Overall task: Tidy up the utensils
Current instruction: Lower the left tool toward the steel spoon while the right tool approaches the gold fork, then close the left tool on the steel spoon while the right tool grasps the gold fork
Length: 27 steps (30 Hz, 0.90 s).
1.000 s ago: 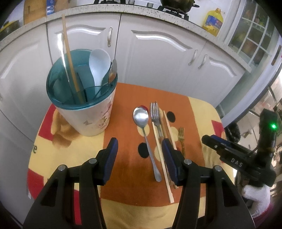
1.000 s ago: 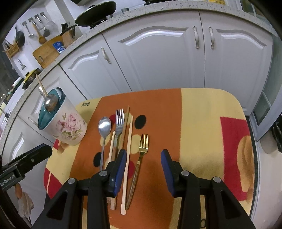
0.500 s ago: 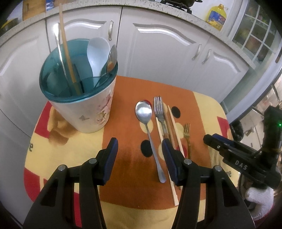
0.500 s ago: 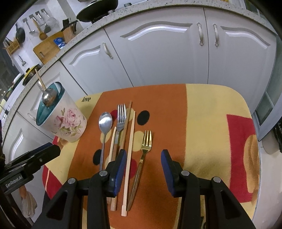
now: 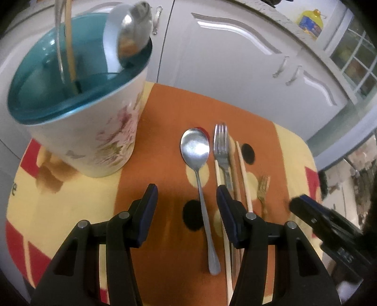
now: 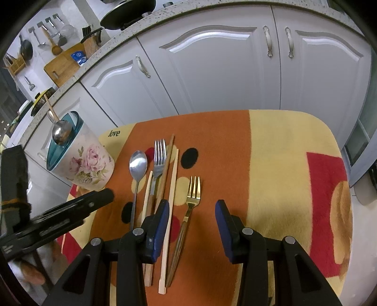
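Note:
A floral utensil holder (image 5: 94,131) with a teal inside stands at the left of the cloth-covered table; it also shows in the right wrist view (image 6: 82,162). It holds spoons and a chopstick. On the cloth lie a steel spoon (image 5: 196,160), a steel fork (image 5: 221,150), chopsticks (image 5: 242,169) and a small gold fork (image 5: 262,188). The right wrist view shows the spoon (image 6: 137,169), fork (image 6: 159,162), chopsticks (image 6: 173,179) and gold fork (image 6: 192,195). My left gripper (image 5: 186,197) is open above the spoon's handle. My right gripper (image 6: 192,211) is open above the gold fork.
The table carries an orange, yellow and red cloth (image 6: 282,153). White cabinet doors (image 6: 212,70) stand close behind it under a speckled counter. A yellow oil bottle (image 5: 309,21) sits on the counter. The table edge is near on all sides.
My left gripper has moved forward and lower, closer to the holder and the spoon. My right gripper has moved down a little toward the gold fork. Both stay open.

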Motion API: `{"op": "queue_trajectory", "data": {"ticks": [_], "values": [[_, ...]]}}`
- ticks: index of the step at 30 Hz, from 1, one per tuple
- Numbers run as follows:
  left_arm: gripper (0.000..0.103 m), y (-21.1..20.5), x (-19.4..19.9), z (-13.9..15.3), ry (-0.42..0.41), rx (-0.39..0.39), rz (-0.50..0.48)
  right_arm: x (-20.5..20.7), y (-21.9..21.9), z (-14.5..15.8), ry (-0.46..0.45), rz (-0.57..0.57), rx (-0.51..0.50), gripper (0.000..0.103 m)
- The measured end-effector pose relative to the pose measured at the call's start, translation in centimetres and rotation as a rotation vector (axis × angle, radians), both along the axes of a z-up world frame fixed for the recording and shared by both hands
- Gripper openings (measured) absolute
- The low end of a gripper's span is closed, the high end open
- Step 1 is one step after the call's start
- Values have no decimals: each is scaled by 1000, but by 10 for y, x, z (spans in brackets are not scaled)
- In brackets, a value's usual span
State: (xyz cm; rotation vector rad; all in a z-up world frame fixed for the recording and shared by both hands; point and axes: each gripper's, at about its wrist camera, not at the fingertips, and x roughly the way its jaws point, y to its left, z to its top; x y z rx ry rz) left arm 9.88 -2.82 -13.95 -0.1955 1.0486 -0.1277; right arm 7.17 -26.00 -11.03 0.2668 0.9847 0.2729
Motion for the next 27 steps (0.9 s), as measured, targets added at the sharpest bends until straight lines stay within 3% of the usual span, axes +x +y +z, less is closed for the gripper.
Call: {"op": "queue_trajectory", "data": {"ticks": [8, 13, 19, 20, 22, 27], "values": [[51, -4, 27, -22, -6, 46, 109, 6, -9, -3, -1, -1, 26, 39], [51, -10, 42, -29, -21, 69, 122, 10, -12, -4, -9, 10, 34, 39], [51, -13, 53, -29, -34, 41, 125, 18, -15, -12, -1, 17, 43, 39], [49, -14, 54, -29, -38, 41, 115, 19, -15, -14, 2, 17, 45, 39], [17, -17, 53, -30, -40, 35, 81, 21, -15, -17, 8, 20, 52, 39], [7, -11, 47, -26, -52, -12, 32, 23, -12, -18, 10, 35, 56, 39]]}}
